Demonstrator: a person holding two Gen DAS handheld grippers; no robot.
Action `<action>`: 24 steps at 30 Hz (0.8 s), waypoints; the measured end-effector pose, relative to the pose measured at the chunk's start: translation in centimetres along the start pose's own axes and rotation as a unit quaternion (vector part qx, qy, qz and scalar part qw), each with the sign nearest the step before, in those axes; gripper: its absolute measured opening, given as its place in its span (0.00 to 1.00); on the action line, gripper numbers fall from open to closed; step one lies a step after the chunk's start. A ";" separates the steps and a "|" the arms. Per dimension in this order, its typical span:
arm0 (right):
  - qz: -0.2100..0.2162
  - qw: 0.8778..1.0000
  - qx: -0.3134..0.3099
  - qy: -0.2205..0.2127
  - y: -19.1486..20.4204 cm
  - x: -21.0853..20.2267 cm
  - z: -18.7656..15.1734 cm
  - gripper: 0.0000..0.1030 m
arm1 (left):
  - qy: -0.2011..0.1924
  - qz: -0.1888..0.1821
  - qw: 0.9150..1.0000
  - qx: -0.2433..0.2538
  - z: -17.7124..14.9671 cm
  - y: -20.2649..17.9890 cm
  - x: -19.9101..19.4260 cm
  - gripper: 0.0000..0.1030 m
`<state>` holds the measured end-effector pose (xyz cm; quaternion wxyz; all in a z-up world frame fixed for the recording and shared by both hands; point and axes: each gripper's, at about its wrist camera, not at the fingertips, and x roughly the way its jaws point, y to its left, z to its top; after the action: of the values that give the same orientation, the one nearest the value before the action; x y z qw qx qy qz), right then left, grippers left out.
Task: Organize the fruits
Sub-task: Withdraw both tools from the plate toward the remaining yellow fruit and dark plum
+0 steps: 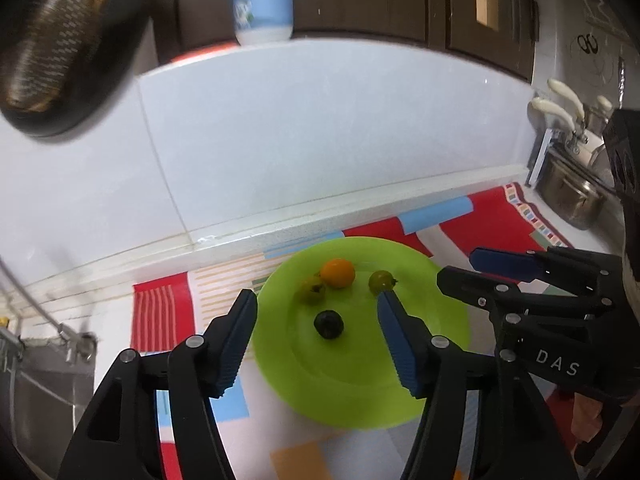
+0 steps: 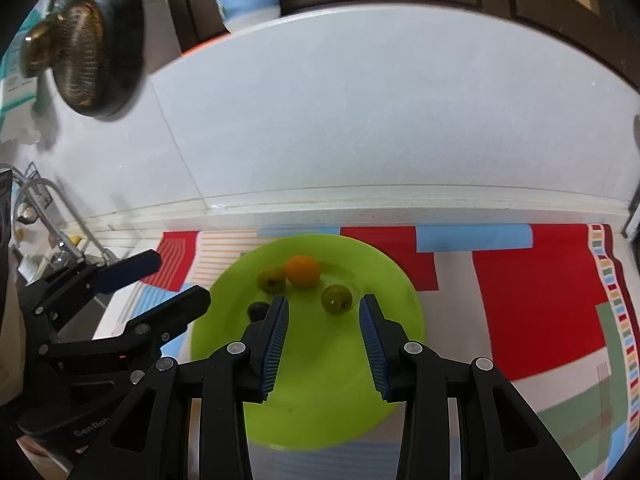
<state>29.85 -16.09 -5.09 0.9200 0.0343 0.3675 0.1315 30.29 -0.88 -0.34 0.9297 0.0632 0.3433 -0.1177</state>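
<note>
Your left gripper (image 1: 316,300) fills the bottom of its own view, jaws spread wide with nothing between the blue pads (image 1: 236,344) — it hangs over the near half of the green plate (image 1: 360,392). Framed between its fingers lies the dark fruit (image 1: 329,323), clear of both pads. Beyond it on the plate sit the orange fruit (image 1: 338,273) with a green fruit (image 1: 311,290) touching its left side, and a second green fruit (image 1: 382,281) apart to the right, just past the right fingertip.

Your right gripper (image 2: 324,304) is likewise wide open and holds nothing. From its view the second green fruit (image 2: 337,299) lies just ahead of the gap, touching neither pad, while the dark fruit (image 2: 258,309) is half hidden behind the left finger — only the left view shows it whole. Each camera catches the other gripper from the side: the right one at the right edge (image 1: 472,268), the left one at the left edge (image 2: 176,280), both parted.

Only the left view shows the pot (image 1: 572,196) and taps (image 1: 560,108) at far right; the right view shows a curved faucet (image 2: 44,208) at left. Under the plate lies a patterned cloth (image 2: 536,288).
</note>
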 end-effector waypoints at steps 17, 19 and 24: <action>0.004 0.999 -0.010 -0.051 0.6 -10.1 -4.5 0.50 | -0.057 0.039 0.998 0.012 -3.6 -4.3 -10.0 0.84; 0.004 0.999 -0.009 -0.052 0.5 -11.0 -5.1 0.50 | -0.056 0.032 0.998 0.011 -4.1 -5.0 -10.7 0.84; 0.000 0.998 -0.011 -0.057 0.4 -13.2 -6.7 0.50 | -0.055 0.019 0.998 0.008 -5.2 -6.3 -12.2 0.84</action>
<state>16.03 -19.43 -1.12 0.9399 0.0313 0.3130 0.1330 16.47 -3.81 3.48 0.9489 0.0702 0.2891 -0.1056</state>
